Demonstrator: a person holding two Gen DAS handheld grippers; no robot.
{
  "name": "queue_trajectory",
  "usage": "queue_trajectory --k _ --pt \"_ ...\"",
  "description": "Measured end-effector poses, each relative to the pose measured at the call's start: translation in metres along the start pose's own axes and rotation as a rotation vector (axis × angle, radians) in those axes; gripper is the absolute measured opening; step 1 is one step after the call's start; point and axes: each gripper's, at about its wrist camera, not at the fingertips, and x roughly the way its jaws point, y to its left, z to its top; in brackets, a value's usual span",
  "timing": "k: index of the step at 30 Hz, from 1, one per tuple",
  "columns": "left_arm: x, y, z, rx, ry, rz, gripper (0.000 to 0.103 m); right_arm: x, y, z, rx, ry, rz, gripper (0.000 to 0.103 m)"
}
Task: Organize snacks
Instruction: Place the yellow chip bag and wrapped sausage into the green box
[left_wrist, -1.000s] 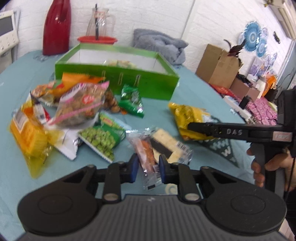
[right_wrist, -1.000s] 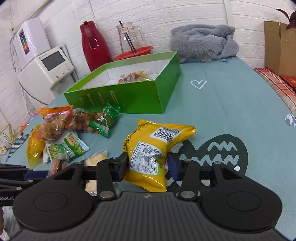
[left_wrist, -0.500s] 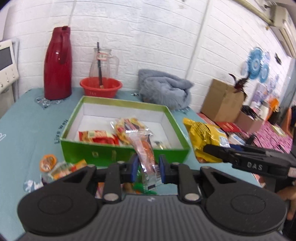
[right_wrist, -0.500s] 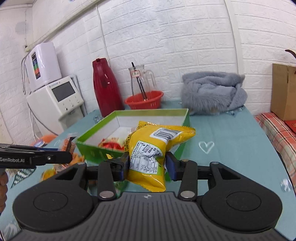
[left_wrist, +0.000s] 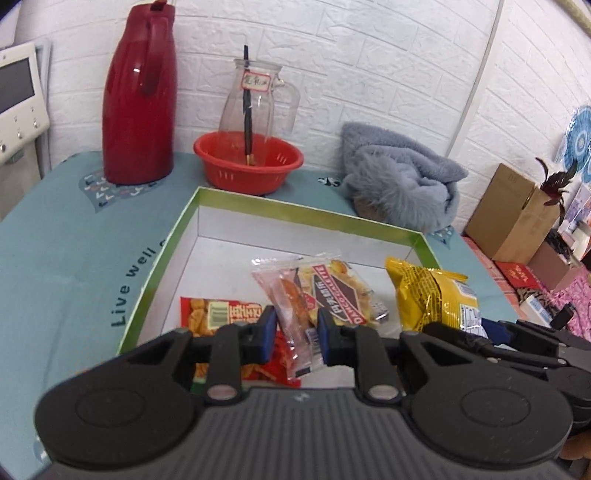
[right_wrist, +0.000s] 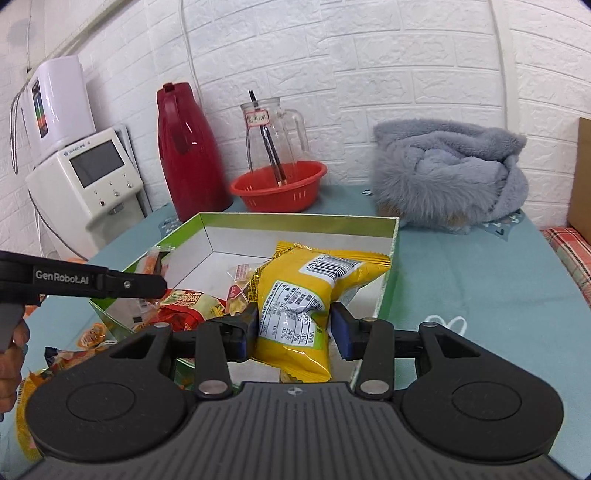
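Observation:
A green box with a white inside (left_wrist: 173, 236) (right_wrist: 295, 219) stands on the teal table. My left gripper (left_wrist: 293, 328) is shut on a clear pink snack packet (left_wrist: 291, 306) and holds it over the box's near part. My right gripper (right_wrist: 293, 328) is shut on a yellow snack bag (right_wrist: 306, 295) and holds it over the box's right side; the bag also shows in the left wrist view (left_wrist: 428, 295). In the box lie a red snack pack (left_wrist: 218, 314) and a clear pack of yellow crackers (left_wrist: 340, 291).
Behind the box stand a red thermos (left_wrist: 140, 96), a glass jug in a red bowl (left_wrist: 251, 162) and a grey fleece (left_wrist: 399, 184). A white appliance (right_wrist: 85, 181) is at the left. Loose orange snack packs (right_wrist: 74, 350) lie on the table left of the box.
Both grippers lifted their snacks from the table and carried them forward over the green box. The loose pile has dropped out of the left wrist view.

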Motion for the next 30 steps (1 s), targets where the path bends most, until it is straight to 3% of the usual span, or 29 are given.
queue_trajectory --k 2,3,4,5,6,9,13,21,30 --pt "0.003 0.0 0.002 0.015 -0.004 -0.001 0.02 0.006 0.002 0.002 -0.009 0.006 0.006 0.074" --pt "0.003 0.0 0.001 0.019 -0.014 0.004 0.03 0.009 0.004 0.003 -0.023 0.009 0.006 0.078" --pt "0.002 0.0 0.001 0.018 -0.034 0.013 0.046 0.01 0.006 0.003 -0.04 0.008 0.005 0.079" --pt "0.0 0.001 -0.001 0.016 -0.061 0.031 0.08 0.01 0.009 0.003 -0.06 -0.004 -0.002 0.087" --pt "-0.002 0.0 -0.003 0.024 -0.095 0.053 0.1 0.009 0.01 0.003 -0.08 -0.021 -0.007 0.103" --pt "-0.007 -0.006 -0.007 0.093 -0.133 0.098 0.098 0.005 0.013 0.002 -0.109 -0.039 -0.019 0.103" --pt "-0.015 -0.006 -0.009 0.087 -0.129 0.094 0.098 0.003 0.011 -0.001 -0.087 -0.002 -0.013 0.103" --pt "-0.062 -0.015 -0.019 0.079 -0.174 0.101 0.098 -0.041 0.015 -0.004 -0.022 -0.08 0.004 0.103" --pt "-0.134 -0.016 -0.071 0.072 -0.222 0.085 0.098 -0.104 0.037 -0.032 -0.018 -0.113 0.057 0.103"
